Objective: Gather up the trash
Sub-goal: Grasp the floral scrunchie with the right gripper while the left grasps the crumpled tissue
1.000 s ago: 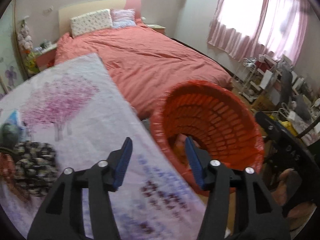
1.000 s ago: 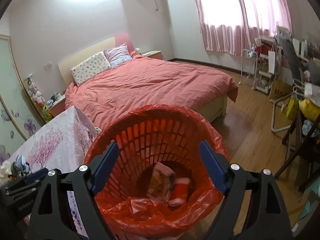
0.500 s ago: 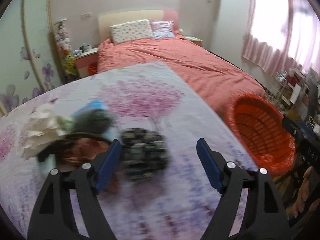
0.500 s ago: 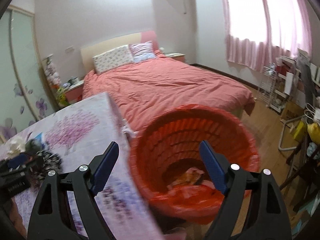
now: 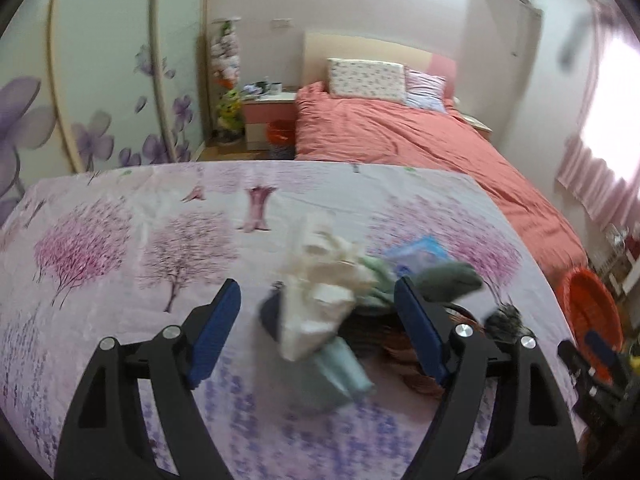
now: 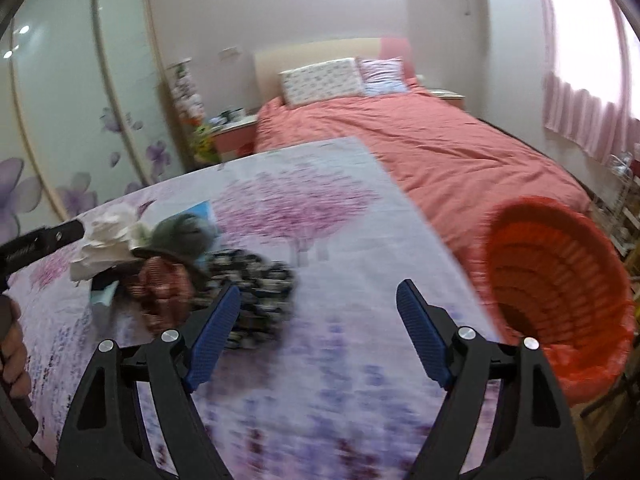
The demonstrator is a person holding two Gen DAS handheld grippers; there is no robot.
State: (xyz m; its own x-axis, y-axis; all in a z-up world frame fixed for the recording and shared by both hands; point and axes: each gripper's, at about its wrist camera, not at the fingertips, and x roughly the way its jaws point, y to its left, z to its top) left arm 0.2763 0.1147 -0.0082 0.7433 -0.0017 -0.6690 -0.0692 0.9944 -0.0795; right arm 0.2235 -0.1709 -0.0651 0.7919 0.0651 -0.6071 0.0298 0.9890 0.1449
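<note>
A heap of trash lies on the table's flowered cloth (image 5: 120, 240): crumpled white paper (image 5: 316, 280), a pale green piece (image 5: 340, 372), a grey-green wad (image 5: 448, 280) and a blue packet (image 5: 416, 248). My left gripper (image 5: 318, 336) hangs open just short of the heap, its pads clear of it. In the right wrist view the same heap shows the white paper (image 6: 108, 236), a red striped wrapper (image 6: 164, 284) and a black patterned wad (image 6: 256, 280). My right gripper (image 6: 318, 336) is closing a little over bare cloth, nothing between its pads. The orange bin (image 6: 560, 280) stands at the table's right end.
A bed with a salmon cover (image 5: 400, 140) fills the room behind the table. The orange bin (image 5: 592, 312) sits low at the right, beside the right gripper's body (image 5: 592, 364). A hand (image 6: 12, 352) holds the left gripper's handle. A wardrobe with flower decals (image 6: 60, 120) lines the left wall.
Both views have swung left, off the orange bin and onto the table. The trash heap now lies in front of the left gripper, whose jaws have widened. The bin has slid to the right edge.
</note>
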